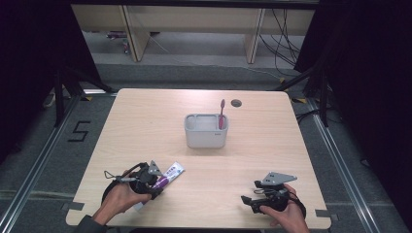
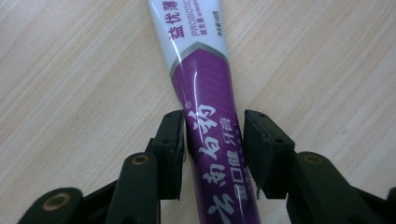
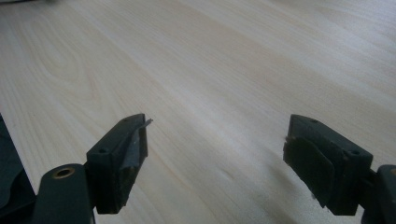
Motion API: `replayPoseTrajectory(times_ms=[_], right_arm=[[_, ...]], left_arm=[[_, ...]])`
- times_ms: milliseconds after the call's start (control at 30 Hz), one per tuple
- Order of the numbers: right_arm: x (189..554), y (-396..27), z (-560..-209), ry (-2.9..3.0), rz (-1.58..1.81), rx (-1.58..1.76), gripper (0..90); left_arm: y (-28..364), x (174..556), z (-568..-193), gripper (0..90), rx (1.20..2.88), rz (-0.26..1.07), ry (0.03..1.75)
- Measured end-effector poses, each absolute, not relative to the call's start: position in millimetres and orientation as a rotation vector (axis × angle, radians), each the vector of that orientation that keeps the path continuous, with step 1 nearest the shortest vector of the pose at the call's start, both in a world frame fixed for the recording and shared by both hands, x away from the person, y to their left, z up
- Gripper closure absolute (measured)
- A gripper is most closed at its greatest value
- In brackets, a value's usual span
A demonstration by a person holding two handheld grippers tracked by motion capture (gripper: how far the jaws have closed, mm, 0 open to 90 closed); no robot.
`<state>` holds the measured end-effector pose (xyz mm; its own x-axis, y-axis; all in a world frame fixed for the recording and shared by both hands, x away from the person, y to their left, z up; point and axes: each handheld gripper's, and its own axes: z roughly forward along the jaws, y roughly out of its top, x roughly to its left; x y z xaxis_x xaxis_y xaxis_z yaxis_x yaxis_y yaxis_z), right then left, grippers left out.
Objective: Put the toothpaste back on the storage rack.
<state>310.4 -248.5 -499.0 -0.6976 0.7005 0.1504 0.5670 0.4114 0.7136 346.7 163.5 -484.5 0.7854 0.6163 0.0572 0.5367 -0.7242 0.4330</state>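
Note:
A purple and white toothpaste tube lies flat on the wooden table near its front left. My left gripper straddles the purple part of the tube. In the left gripper view my left gripper has one pad against the tube's side, while a thin gap remains at the other pad. My right gripper rests at the front right, and its jaws stand wide open over bare wood with nothing between them.
A pale grey holder stands at the table's middle, with a pink toothbrush upright in its right compartment. A round cable hole sits behind it. Bare wood lies between the two grippers.

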Motion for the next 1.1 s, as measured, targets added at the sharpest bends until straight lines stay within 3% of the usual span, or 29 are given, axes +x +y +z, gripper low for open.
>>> replayPoseTrajectory(times_ms=[1100], right_arm=[[311, -248, -499, 2.500, 1.151, 1.116, 22.2]], left_arm=[[149, 364, -483, 63.9, 2.733, 0.198, 0.856]])
